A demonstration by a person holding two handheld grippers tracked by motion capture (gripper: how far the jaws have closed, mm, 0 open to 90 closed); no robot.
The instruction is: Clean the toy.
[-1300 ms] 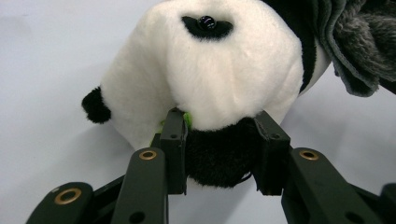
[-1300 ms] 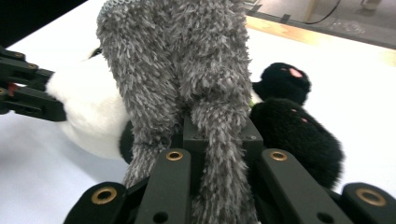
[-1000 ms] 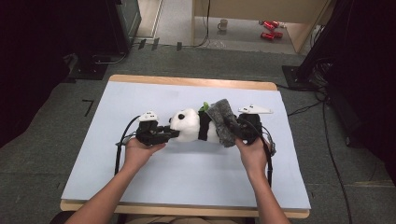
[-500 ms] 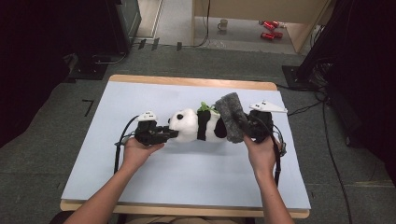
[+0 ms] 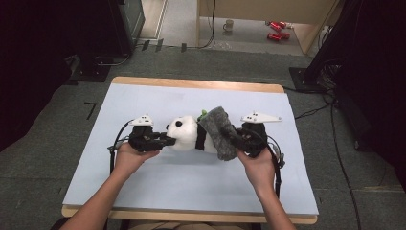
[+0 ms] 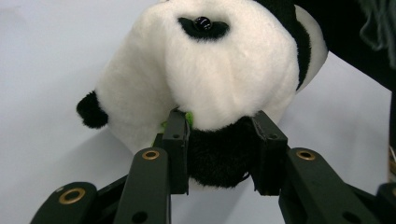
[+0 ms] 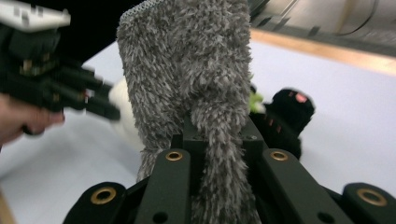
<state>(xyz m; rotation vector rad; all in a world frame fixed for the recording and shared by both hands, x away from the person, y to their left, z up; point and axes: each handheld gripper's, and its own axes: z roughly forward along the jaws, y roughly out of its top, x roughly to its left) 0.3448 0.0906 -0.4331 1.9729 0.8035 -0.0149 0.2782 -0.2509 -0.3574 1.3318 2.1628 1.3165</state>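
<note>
In the high view the right claw has lifted the grey fuzzy sock up over the plush panda, mid-tabletop. The left claw clamps the panda's black ear. In the right claw view its jaws pinch the sock, so dressing has barely begun.

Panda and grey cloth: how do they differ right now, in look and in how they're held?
The panda is a stuffed black-and-white toy lying on the table; the grey cloth is a flat, shaggy, single-coloured piece draped over the panda's body. The left tool clamps the panda at a black part below its head; the right tool is shut on the cloth's bunched end. Both are soft and fuzzy.
</note>
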